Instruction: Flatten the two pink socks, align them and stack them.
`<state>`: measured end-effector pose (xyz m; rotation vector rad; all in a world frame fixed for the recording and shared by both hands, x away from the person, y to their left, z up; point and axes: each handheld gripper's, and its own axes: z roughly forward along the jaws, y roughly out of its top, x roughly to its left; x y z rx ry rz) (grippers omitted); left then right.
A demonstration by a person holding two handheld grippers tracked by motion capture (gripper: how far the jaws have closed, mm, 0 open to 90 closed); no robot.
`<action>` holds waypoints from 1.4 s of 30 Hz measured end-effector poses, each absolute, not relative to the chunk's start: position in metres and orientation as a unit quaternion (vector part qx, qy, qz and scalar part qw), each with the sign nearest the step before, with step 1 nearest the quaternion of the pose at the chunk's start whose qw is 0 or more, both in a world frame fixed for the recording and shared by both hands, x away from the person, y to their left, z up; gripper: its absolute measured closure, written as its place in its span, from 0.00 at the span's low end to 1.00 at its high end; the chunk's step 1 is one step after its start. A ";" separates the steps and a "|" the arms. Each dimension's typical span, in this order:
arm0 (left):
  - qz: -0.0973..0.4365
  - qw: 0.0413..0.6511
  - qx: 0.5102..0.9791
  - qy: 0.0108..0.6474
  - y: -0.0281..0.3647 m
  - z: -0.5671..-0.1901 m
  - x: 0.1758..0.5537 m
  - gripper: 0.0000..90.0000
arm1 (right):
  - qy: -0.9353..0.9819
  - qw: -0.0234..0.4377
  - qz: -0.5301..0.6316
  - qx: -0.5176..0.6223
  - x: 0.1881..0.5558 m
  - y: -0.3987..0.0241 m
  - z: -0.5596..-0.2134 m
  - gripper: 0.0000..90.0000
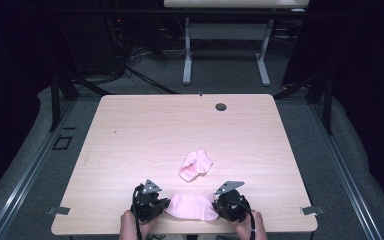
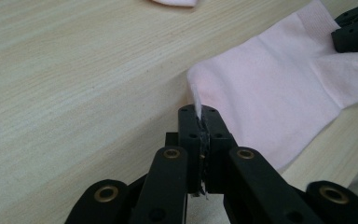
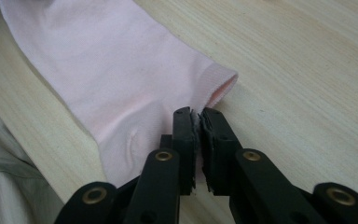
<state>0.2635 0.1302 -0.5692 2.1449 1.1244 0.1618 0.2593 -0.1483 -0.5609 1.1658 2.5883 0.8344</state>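
The bench (image 1: 130, 135) is pale wood-grain laminate, smooth and matt, with fine streaks running along it. The flat pink sock (image 3: 107, 79) is soft knitted cloth, matt, with a ribbed cuff at its open end; the crumpled pink sock (image 1: 196, 165) looks like the same cloth. The left claw (image 2: 200, 114) and right claw (image 3: 198, 116) have black plastic jaws with a dull sheen, brass-coloured rivets at the joints and rough, worn pads. The floor around the bench is grey carpet, coarse and matt
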 end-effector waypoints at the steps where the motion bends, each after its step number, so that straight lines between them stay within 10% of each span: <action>1: 0.063 0.350 0.829 0.432 0.131 -0.570 0.263 0.99 | 0.872 0.091 0.281 0.391 0.260 -0.149 -0.561 0.95; 16: 0.057 0.360 0.825 0.431 0.129 -0.571 0.260 0.97 | 0.875 0.086 0.283 0.383 0.272 -0.161 -0.560 0.91; 24: 0.060 0.369 0.813 0.446 0.136 -0.562 0.262 0.42 | 0.865 0.083 0.312 0.384 0.277 -0.171 -0.552 0.63; 33: 0.067 0.364 0.808 0.458 0.139 -0.557 0.280 0.21 | 0.857 0.085 0.324 0.392 0.296 -0.181 -0.535 0.27; 42: 0.067 0.364 0.809 0.457 0.138 -0.552 0.310 0.18 | 0.853 0.094 0.325 0.397 0.330 -0.180 -0.529 0.22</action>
